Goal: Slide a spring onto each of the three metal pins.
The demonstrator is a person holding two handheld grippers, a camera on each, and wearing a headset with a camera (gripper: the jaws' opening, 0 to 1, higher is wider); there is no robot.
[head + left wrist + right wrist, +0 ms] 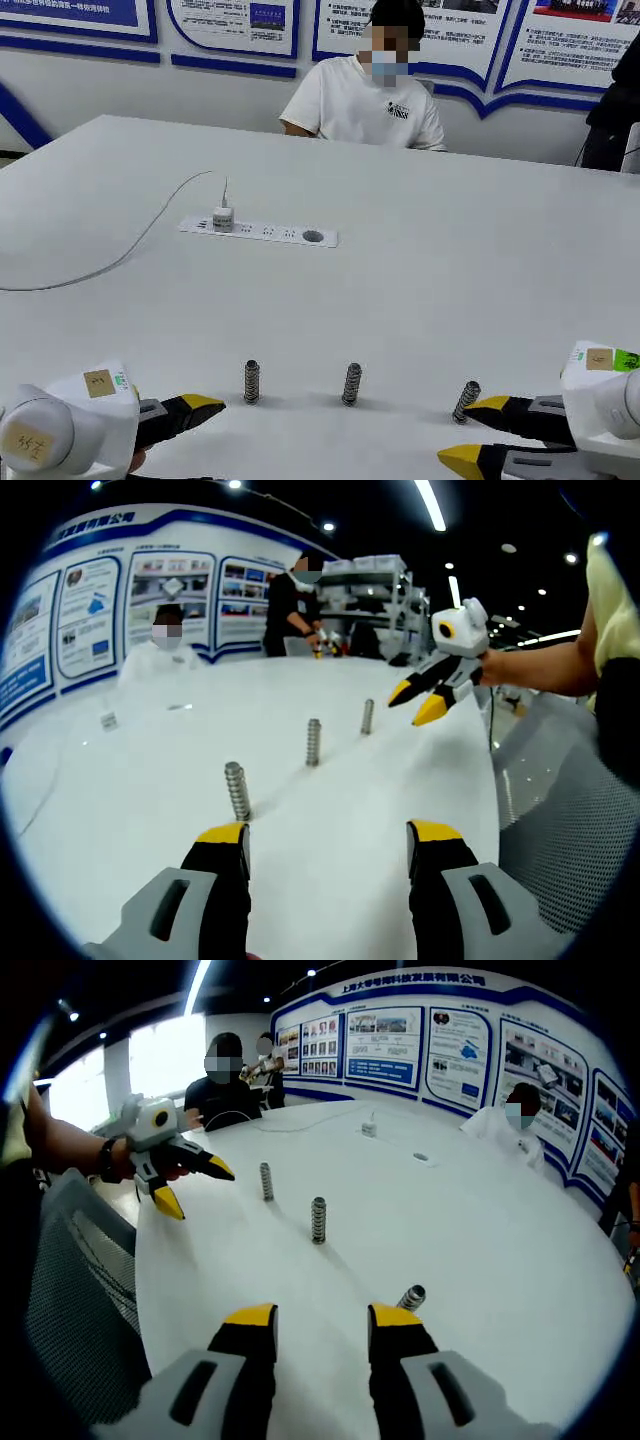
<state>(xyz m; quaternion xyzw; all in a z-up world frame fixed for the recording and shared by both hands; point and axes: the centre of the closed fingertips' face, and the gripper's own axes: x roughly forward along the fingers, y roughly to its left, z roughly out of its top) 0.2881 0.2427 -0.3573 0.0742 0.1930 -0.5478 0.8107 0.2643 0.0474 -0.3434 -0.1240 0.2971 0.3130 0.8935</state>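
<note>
Steel coil springs, three of them, stood in a row near the front edge of the white table (420,300). The left spring (251,381) and middle spring (351,384) were upright, while the right spring (467,400) leaned. Each seemed already sleeved over a pin, though the pins themselves were hidden. They looked light, bouncy and apt to flick away; a gentle pinch across the mid-coils would suit. The left gripper (330,832) and right gripper (468,430) hovered low at either end of the row — jaws parted, holding nothing — with the right one's tips just beside the leaning spring.
</note>
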